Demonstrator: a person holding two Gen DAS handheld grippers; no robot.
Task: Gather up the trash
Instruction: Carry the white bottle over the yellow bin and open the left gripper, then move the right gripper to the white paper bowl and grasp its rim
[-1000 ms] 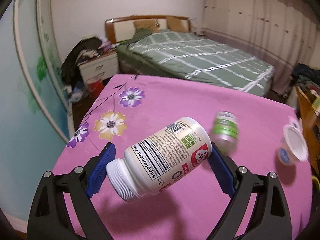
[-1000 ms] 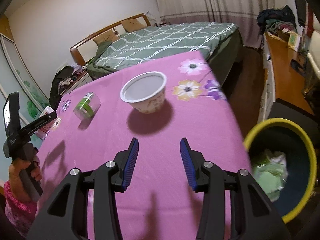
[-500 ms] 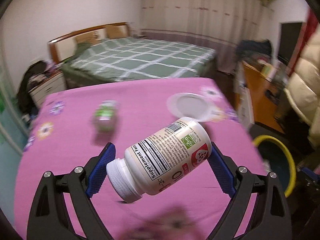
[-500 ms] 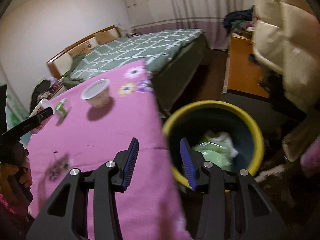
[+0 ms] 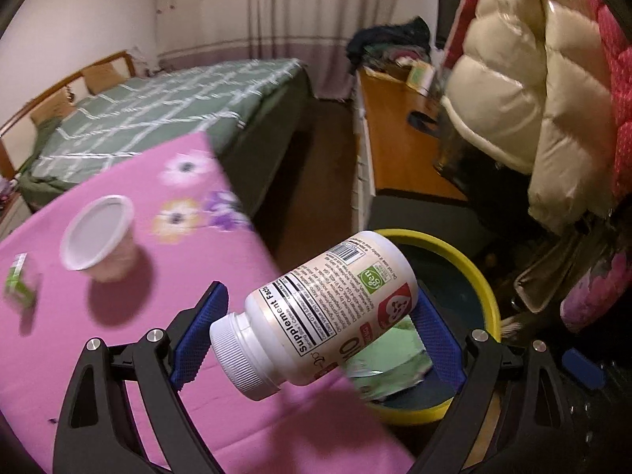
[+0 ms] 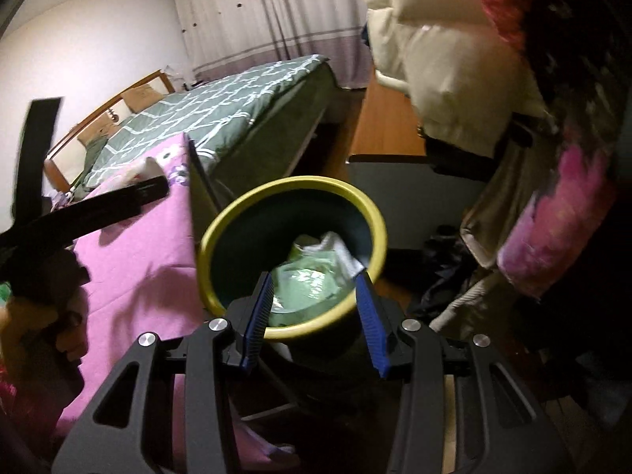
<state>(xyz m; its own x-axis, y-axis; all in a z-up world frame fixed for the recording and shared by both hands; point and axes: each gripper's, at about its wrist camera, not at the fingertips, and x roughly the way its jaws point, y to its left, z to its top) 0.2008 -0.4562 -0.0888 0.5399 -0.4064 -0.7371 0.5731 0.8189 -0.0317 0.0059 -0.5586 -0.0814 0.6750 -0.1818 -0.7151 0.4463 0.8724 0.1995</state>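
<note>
Left wrist view
Count: one supplement bottle [image 5: 328, 312], one white cup [image 5: 98, 239], one small green item [image 5: 17, 282] (blurred), one yellow-rimmed bin [image 5: 470, 272].
Left gripper [image 5: 316, 328]: angled downward over the edge of the pink flowered tablecloth [image 5: 118, 347]; its blue pads are clamped on the bottle, one on the cap end, the other on the base end.
Bottle axis: long axis runs across from finger to finger, tilted; white cap low at the left finger, base raised at the right finger, label text facing the camera.
Bottle place: between the fingers, over the table's corner, with the bin beyond and below the right finger.
Cup and green item: on the cloth, well beyond the left finger and to its left.
Bin contents: pale green plastic trash [image 5: 391, 359] shows under the bottle.

Right wrist view
Count: one bin [image 6: 221, 221], one bed [image 6: 221, 106].
Right gripper [image 6: 314, 312]: angled downward, jaws parted with nothing between them.
Bin place: just ahead of the fingertips, mouth facing up, beside the tablecloth's edge.
Left of the fingers: the other gripper's black body [image 6: 91, 209] over the cloth, and a hand [image 6: 35, 328] on its handle.
</note>
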